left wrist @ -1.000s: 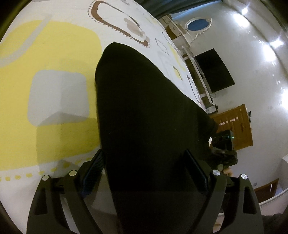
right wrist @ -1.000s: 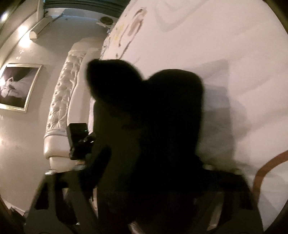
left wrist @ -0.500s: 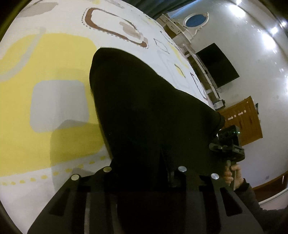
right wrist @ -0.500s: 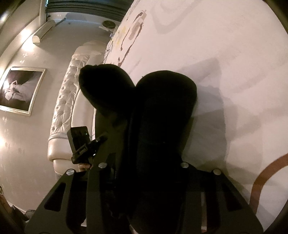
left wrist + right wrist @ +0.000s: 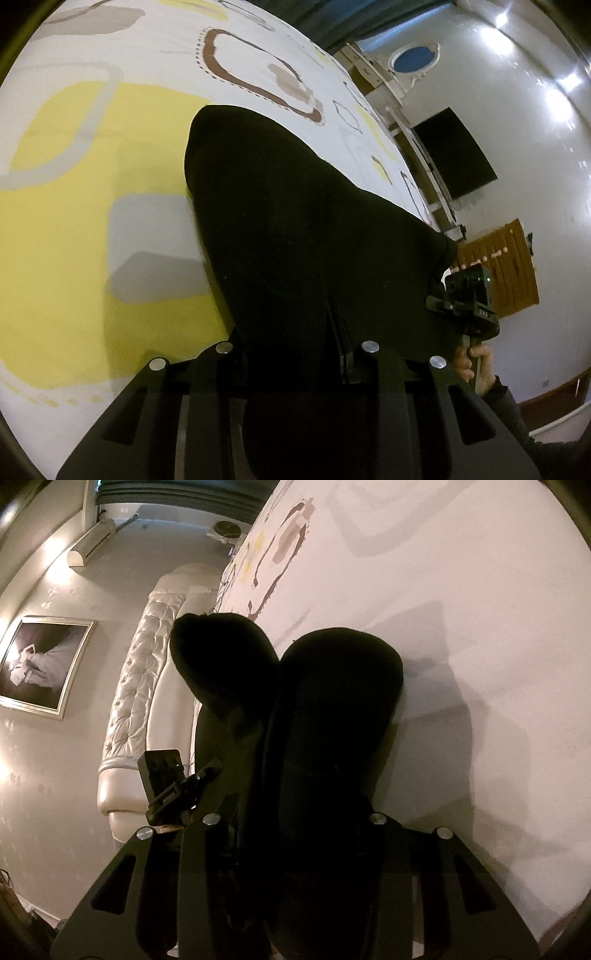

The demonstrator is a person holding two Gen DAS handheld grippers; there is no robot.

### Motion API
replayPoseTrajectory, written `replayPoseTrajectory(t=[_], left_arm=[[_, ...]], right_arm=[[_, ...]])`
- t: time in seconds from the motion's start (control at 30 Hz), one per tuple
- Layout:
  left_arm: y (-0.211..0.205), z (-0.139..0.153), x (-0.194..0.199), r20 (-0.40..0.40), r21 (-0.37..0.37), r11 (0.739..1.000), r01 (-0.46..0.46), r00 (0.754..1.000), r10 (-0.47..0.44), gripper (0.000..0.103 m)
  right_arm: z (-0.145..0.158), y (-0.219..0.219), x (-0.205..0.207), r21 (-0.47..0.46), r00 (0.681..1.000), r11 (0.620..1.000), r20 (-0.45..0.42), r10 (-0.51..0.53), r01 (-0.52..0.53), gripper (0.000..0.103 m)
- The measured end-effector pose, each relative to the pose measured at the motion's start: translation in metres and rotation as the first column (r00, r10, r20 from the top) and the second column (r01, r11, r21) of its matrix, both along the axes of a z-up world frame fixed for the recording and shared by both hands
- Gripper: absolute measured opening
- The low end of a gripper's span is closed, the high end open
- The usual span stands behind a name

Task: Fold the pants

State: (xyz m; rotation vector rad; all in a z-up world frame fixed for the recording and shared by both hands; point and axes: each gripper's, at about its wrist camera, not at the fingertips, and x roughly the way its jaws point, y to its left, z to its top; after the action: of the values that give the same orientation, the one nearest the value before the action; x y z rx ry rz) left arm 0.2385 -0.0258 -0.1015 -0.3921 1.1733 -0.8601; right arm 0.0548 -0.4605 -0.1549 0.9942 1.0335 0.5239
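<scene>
The black pants [image 5: 295, 203] lie bunched on the patterned bed cover [image 5: 74, 221], and one end runs back between the jaws of my left gripper [image 5: 291, 332], which is shut on the cloth. In the right wrist view the pants [image 5: 340, 701] rise in two dark folds from my right gripper [image 5: 295, 805], also shut on the fabric. The cloth hides the pads of both. Each gripper shows in the other's view: the right gripper [image 5: 469, 295] held by a hand [image 5: 476, 365] at the pants' right edge, the left gripper [image 5: 166, 779] at their left edge.
The bed cover [image 5: 480, 590] stretches wide past the pants. A quilted white headboard [image 5: 140, 686] and a framed picture [image 5: 40, 664] stand on one side. A dark wall screen [image 5: 454, 155] and a wooden cabinet [image 5: 506, 266] are on the other.
Both grippers' jaws went from wide apart to closed on the black cloth. The pants' near end is now gathered up into the jaws, and the far folds have shifted slightly.
</scene>
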Motion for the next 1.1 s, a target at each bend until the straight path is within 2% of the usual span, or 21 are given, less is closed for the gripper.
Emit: replayPoseTrajectory(t=[0.67,1.1], left_arm=[[0.044,-0.002,0.034,-0.042,-0.028,0.997,-0.066,0.997,0.064,0.03],[0.08,-0.007,0.029,-0.071,-0.051,0.992,-0.12,0.991,0.116,0.031]], right_arm=[[-0.004,0.038,0.066,0.021,0.999,0.999,-0.012,0.03,-0.03,0.037],[-0.005,0.063,0.111,0.05,0.999,0.998,-0.007,0.046,-0.045,0.037]])
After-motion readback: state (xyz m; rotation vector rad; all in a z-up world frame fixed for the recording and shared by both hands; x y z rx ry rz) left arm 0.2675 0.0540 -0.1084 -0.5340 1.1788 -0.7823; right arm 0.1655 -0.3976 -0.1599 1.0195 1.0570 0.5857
